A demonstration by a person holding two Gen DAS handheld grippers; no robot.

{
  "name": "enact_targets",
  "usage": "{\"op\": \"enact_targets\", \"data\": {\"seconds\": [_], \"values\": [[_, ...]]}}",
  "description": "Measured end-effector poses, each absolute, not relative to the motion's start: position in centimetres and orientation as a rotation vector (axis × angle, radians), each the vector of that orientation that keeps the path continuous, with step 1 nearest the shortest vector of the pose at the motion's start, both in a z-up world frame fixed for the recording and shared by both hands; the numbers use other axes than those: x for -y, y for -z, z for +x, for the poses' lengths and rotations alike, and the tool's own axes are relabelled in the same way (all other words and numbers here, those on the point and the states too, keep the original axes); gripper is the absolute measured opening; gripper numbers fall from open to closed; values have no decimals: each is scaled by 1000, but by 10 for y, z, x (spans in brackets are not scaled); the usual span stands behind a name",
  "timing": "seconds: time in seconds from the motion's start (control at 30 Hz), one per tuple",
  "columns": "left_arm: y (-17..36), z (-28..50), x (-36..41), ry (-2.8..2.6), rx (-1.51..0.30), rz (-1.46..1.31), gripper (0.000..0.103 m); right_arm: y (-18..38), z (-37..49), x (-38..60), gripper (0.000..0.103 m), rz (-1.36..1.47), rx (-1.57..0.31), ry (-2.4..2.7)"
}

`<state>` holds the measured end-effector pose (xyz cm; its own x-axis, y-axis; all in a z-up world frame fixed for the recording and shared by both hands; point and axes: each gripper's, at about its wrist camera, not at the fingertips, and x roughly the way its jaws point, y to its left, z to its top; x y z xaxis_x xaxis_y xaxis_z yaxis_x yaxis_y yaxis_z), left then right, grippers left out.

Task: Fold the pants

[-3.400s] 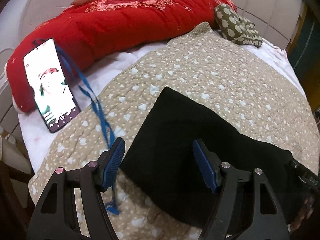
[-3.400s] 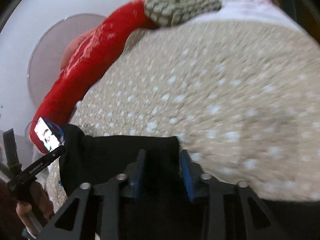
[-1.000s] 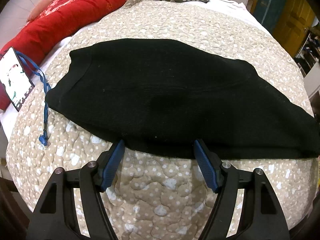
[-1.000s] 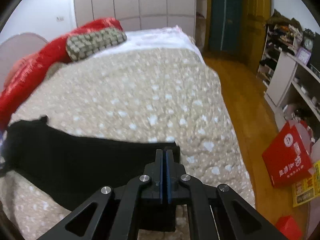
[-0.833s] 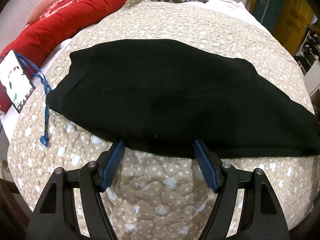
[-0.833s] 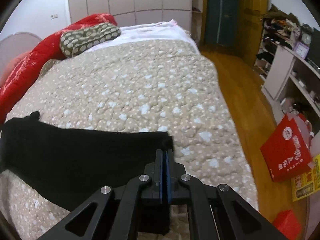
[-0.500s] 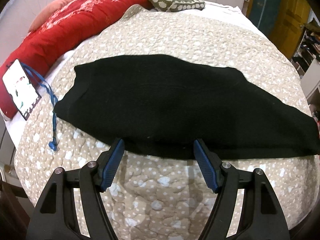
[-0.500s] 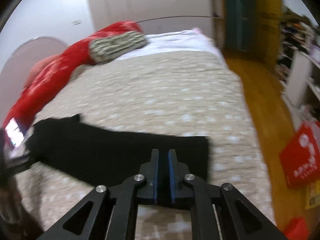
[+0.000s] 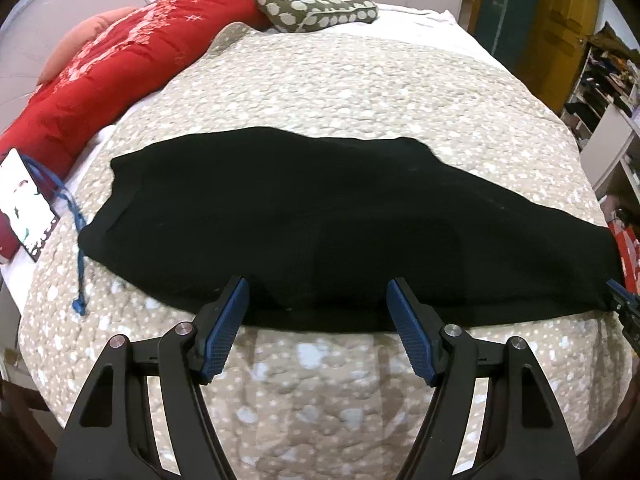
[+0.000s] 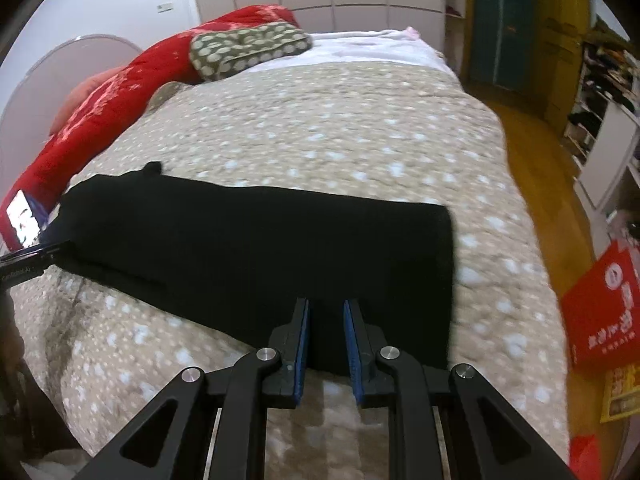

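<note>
The black pants (image 9: 320, 232) lie flat and long across the beige dotted quilt (image 9: 340, 92), the waist at the left and the leg ends at the right, near the bed's right edge. My left claw (image 9: 318, 320) is wide open and holds nothing; it hangs over the near edge of the cloth. My right claw (image 10: 326, 332) has just been opening: its jaws stand a little apart above the near right corner of the pants, and the pads do not press on the cloth.

I judge that the lengthwise fold is laid down and I am letting go. The next move probably calls for a new grip at one end, to bring it over to the other.

At the far side of the bed are a red bolster (image 9: 120, 64) and a green dotted cushion (image 9: 316, 4). A phone (image 9: 24, 204) with a blue cord lies at the left. A red bag (image 10: 600, 308) stands on the wooden floor at the right.
</note>
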<state>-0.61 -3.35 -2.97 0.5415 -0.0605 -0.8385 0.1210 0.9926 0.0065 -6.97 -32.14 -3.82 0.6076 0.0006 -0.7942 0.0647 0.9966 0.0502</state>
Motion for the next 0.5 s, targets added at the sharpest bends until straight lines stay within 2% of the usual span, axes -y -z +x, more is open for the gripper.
{"op": "enact_targets", "data": {"seconds": [0.27,0.5], "values": [[28,0,73,208,-1000,70,72,19,-81,345,18,133,-881,84],[42,8,126,312,-1027,114,72,34,-77,360,19,184,-908,95]]}}
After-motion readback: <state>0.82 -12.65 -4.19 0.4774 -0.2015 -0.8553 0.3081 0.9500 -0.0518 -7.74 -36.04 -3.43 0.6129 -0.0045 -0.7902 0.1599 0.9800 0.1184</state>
